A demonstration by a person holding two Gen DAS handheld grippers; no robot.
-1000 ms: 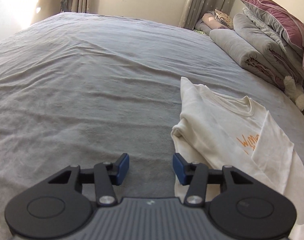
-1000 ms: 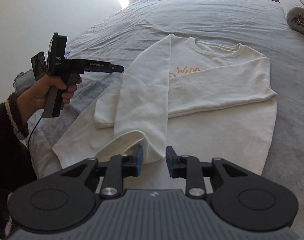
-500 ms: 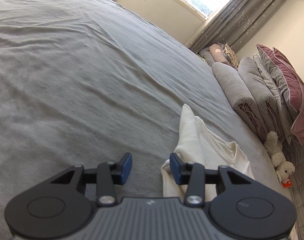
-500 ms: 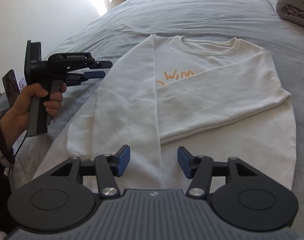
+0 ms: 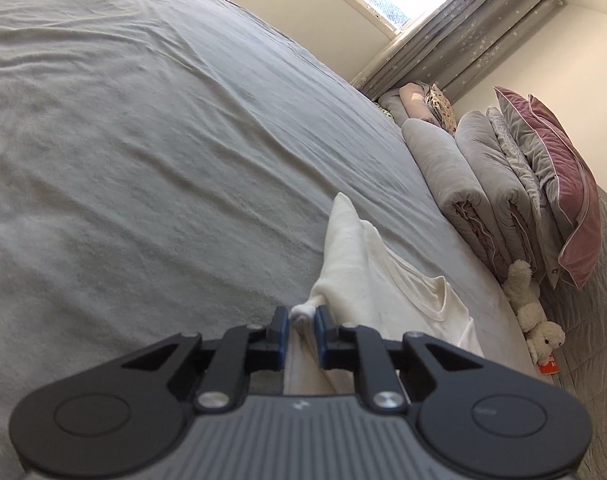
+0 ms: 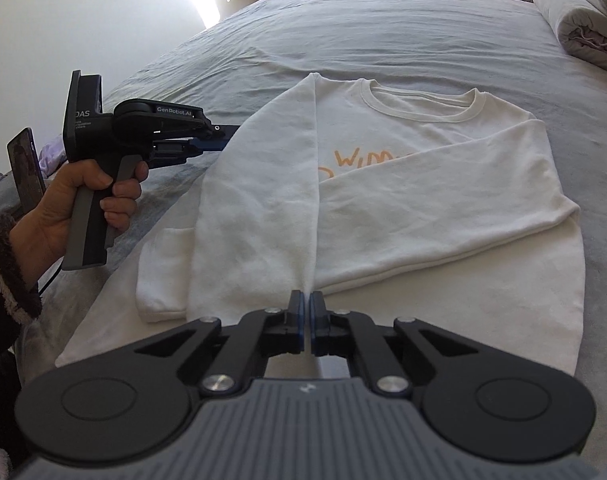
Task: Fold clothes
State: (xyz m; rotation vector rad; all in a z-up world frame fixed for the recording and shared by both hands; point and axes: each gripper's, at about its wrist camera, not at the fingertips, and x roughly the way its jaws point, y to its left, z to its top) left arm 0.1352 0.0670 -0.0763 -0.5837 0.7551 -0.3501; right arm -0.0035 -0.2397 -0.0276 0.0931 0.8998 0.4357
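A cream cotton sweatshirt with orange lettering lies on the grey bedspread, sleeves folded across. The left gripper pinches its side fold; the right gripper is clenched on its folded sleeve edge.

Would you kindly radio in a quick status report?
Left gripper shut on sweatshirt edge. Right gripper shut at its fold. Nothing obstructing.
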